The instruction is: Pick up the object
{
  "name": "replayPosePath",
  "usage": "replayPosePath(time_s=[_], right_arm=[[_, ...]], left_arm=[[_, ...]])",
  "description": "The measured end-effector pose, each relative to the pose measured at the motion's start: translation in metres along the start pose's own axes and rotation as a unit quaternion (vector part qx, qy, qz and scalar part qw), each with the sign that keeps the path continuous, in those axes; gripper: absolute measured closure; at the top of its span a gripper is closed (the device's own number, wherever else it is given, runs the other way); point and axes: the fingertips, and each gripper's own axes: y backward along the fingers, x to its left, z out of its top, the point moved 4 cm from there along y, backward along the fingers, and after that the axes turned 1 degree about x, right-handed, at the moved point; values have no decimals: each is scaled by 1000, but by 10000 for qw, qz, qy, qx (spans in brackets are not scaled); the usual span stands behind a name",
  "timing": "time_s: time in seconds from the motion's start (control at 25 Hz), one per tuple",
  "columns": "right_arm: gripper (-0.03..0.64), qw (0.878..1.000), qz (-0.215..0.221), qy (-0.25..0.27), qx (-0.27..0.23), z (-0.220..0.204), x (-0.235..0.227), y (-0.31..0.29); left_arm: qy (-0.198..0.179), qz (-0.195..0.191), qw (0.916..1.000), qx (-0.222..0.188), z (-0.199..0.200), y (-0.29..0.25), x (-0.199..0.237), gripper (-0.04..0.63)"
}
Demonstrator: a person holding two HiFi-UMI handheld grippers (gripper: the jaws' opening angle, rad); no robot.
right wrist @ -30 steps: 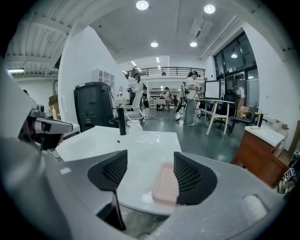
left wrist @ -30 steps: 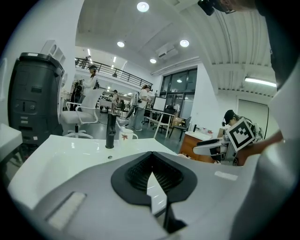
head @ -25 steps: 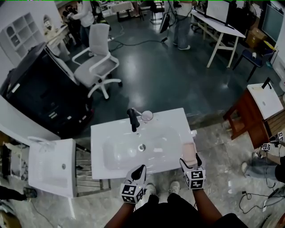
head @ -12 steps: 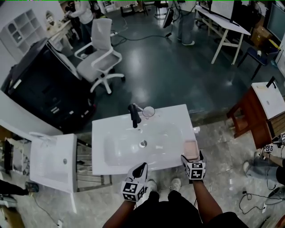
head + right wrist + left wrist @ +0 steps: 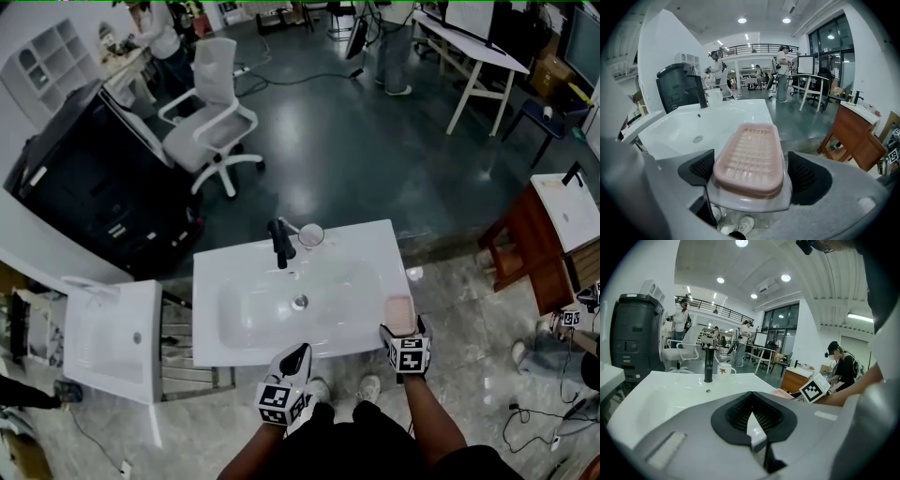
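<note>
A pink ribbed soap dish (image 5: 400,312) lies on the right rim of the white sink (image 5: 214,272), near its front corner. My right gripper (image 5: 402,329) is open around the soap dish (image 5: 751,157). Its black pads (image 5: 806,176) flank the dish's near end, with a gap showing on the right side. At the sink's front edge my left gripper (image 5: 298,354) is shut, with nothing in it. In the left gripper view, my left gripper (image 5: 752,413) shows its pads meeting over the basin.
A black faucet (image 5: 278,246) and a white cup (image 5: 310,235) stand at the sink's far rim. A smaller white sink (image 5: 108,352) and a metal rack (image 5: 183,347) are to the left. A wooden cabinet (image 5: 525,239) is at the right. An office chair (image 5: 211,122) stands beyond.
My right gripper's jaws now stand wider around the soap dish than a second ago. The left gripper has kept its place. The head view has shifted slightly.
</note>
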Motion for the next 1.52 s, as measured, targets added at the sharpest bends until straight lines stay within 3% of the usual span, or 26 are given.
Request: replayPosePath(time_s=[0.16,0.76,1.16,1.52], right_arm=[[182,9999,-61,38,-99,0,-1,2],[187,9995,101,123,-284,11,0,10],[187,9952,267,237,-916,65,8,33],[186,9836,468,369,-1701,135,25,77]], left_arm=[[-26,-10,10000,-16,0,-1,-4,577],[-13,96,10000,-23,0,0,-3,577],[-44,167,9998,-139,9,-5,0,577],[-45,195,9994,-277,17,-10,4,577]])
